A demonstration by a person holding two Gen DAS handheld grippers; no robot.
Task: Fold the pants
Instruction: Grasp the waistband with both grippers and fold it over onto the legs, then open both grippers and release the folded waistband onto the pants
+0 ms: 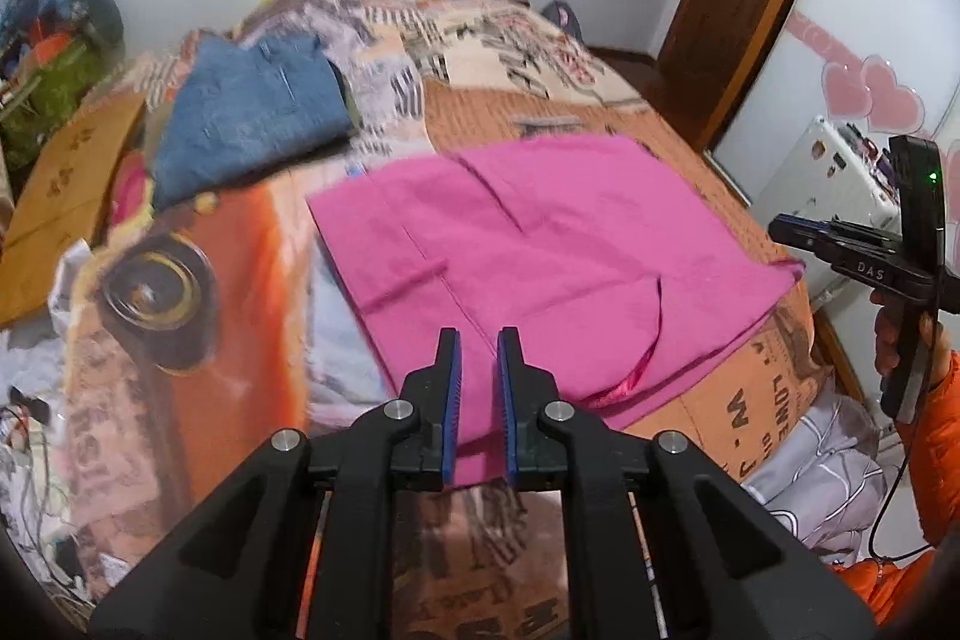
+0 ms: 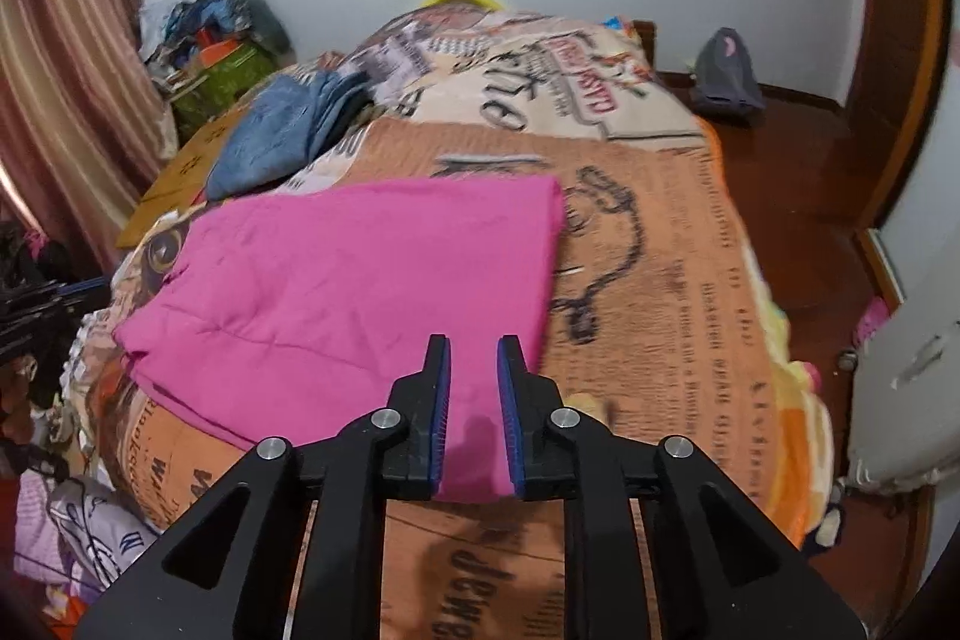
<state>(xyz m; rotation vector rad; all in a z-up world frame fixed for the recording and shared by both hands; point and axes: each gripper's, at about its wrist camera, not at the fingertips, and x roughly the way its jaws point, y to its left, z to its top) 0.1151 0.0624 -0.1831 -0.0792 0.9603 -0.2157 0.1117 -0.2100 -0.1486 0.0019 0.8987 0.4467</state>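
I hold a pair of black tongs with blue pads in each hand, above a bed (image 2: 660,244) covered by an orange and cream quilt printed like old newspaper. The pink pants (image 1: 540,244) lie flat on the near half of the bed, already folded into a broad rectangle, straight ahead of and just below both pairs of tongs. In the left wrist view their long axis runs from far left to near right, with the near edge reaching the bed's near side. My left tongs (image 1: 479,340) hang over the near edge of the pants, parted by a narrow gap and gripping nothing. My right tongs (image 2: 473,346) hang over the near right corner of the pants, likewise slightly parted and empty. Both look about equally near the cloth, so I judge either hand could pinch the near edge for the next fold. The right tongs' body also shows at the right of the left view, marked "DAS". Folded blue jeans (image 1: 258,112) sit at the far left of the bed. The quilt's lettering is mostly too blurred or upside down to read; one red panel seems to say "CLASSIC".
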